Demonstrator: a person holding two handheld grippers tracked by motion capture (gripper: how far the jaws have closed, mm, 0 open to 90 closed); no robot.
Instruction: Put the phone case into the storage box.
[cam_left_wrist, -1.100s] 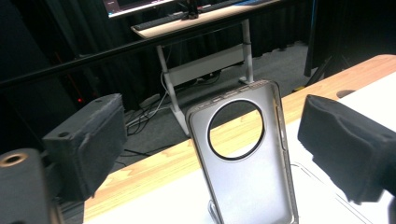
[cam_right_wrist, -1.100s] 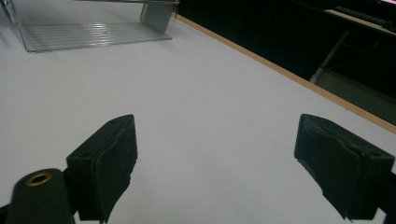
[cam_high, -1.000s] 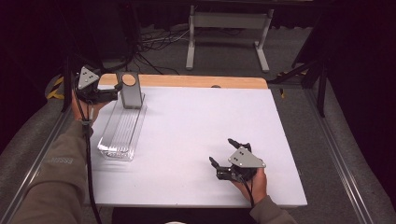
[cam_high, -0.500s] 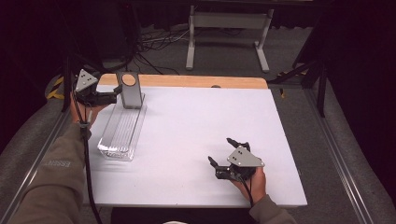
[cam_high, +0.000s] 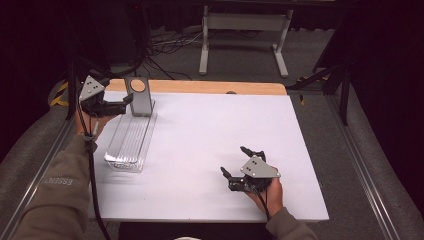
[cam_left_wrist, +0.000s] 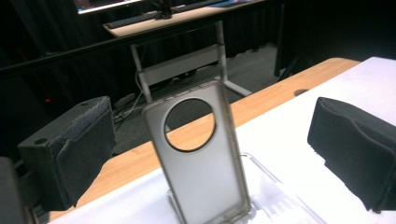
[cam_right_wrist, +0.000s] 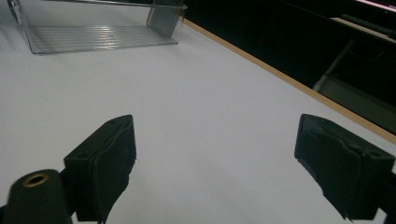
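While we've got the left gripper (cam_high: 121, 104) up at the far left corner of the table (cam_high: 210, 140), its jaws are spread wide on either side of the grey phone case (cam_left_wrist: 201, 158), not touching it. That case stands upright, leaning a bit, at the far end of the clear tray (cam_high: 131, 141) that runs along the table's left edge. Our right gripper (cam_high: 235, 162) sits low near the front edge, right of centre, jaws wide apart and holding nothing.
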